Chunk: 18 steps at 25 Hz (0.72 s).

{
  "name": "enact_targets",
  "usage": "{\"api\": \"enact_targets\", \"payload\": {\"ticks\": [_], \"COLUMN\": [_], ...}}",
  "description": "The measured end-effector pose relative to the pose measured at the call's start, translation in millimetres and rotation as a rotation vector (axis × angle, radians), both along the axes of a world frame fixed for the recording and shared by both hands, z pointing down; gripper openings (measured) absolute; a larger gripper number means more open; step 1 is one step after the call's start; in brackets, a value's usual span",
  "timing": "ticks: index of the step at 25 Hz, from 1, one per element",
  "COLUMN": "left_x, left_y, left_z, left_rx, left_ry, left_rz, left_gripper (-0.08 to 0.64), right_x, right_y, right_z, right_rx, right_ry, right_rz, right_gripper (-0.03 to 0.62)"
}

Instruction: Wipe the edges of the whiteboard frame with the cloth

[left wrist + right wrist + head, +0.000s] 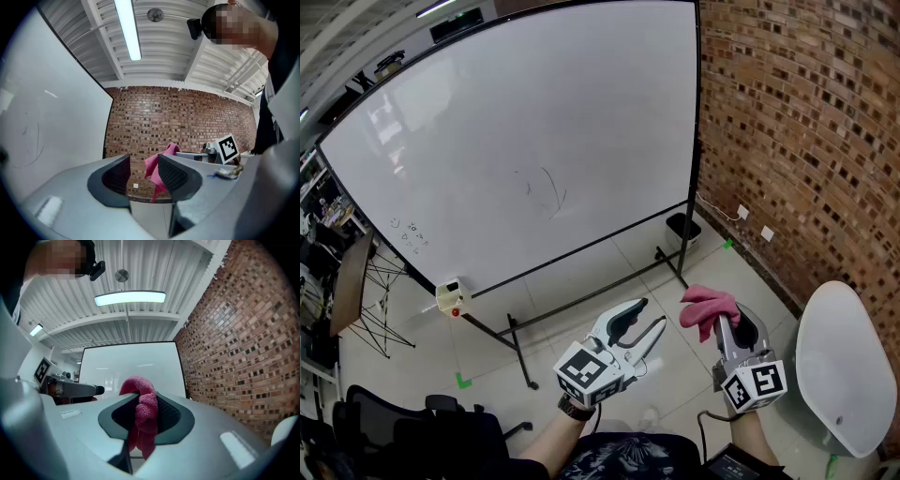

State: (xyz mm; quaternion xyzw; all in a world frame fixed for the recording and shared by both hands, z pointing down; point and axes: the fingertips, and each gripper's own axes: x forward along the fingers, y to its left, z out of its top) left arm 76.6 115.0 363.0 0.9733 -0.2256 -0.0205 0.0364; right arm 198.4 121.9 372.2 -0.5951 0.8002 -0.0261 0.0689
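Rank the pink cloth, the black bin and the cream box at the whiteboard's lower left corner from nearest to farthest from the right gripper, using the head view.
1. Pink cloth: pinched in the right gripper.
2. Black bin: ahead, by the right foot of the whiteboard.
3. Cream box: far left, at the board's bottom corner.
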Motion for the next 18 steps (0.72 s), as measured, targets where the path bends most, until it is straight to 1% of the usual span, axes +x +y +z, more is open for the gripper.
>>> {"api": "enact_targets", "payload": {"ticks": [5,8,11,13,16,18], "left_x": [37.1,55.5,72.5,86.5,106.8,118.2], "left_y": [-51.5,-93.6,-145.9,-183.7,-236.6,-276.8], "left_z": [17.1,20.9,16.2,4.5,-22.3,-50.2], "left_rx": [-0.032,-0.023,0.018,0.07,0.137,0.181], "left_ry": [-0.027,-0.024,-0.02,-0.02,-0.012,-0.004], "left_rz": [0.027,0.035,0.04,0.045,0.037,0.044], "left_gripper": [0.178,0.175,0.17,0.166,0.161,0.153], "right_x": [36.6,61.4,79.5,89.7,101.5,108.3], "right_y": [-53.2,-93.5,-143.8,-179.8,-228.6,-269.3], "right_z": [9.6,10.5,6.4,-5.2,-30.9,-56.8], "right_rx": [-0.018,-0.014,0.015,0.052,0.098,0.131], "right_ry": [-0.014,-0.012,0.018,0.058,0.135,0.174], "right_rz": [0.013,0.031,0.035,0.035,0.022,0.012], "right_gripper": [0.081,0.081,0.081,0.081,0.081,0.081]}}
